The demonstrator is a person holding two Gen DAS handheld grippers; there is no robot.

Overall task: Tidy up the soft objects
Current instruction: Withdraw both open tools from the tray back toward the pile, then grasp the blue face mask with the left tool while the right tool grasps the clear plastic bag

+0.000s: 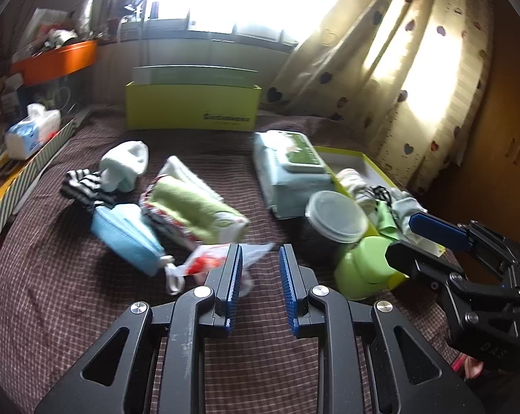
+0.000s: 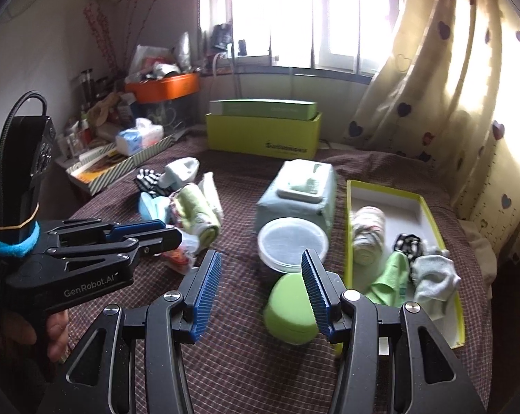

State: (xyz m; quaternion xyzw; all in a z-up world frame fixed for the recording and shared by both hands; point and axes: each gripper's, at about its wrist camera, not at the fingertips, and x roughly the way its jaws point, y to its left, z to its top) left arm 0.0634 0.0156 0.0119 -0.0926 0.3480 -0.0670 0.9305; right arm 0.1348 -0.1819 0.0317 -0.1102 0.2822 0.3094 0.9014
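A pile of soft items lies on the checked bedspread: a green towel roll [image 1: 194,207], a light blue cloth [image 1: 127,234], a white sock [image 1: 123,164], a striped sock [image 1: 82,186] and a clear bag with red contents [image 1: 208,262]. My left gripper [image 1: 260,265] is open and empty, just right of the bag. A shallow yellow-green tray [image 2: 442,227] holds a rolled cloth [image 2: 368,233], a green cloth [image 2: 392,277], a striped sock [image 2: 408,243] and a grey sock [image 2: 434,276]. My right gripper [image 2: 261,272] is open and empty, left of the tray.
A wet-wipes pack [image 2: 299,193], a lidded clear tub [image 2: 292,245] and a green round container [image 2: 289,314] stand beside the tray. A yellow-green box [image 2: 263,134] sits at the back. A tissue pack [image 2: 139,138] and clutter lie left. Curtains [image 2: 449,86] hang right.
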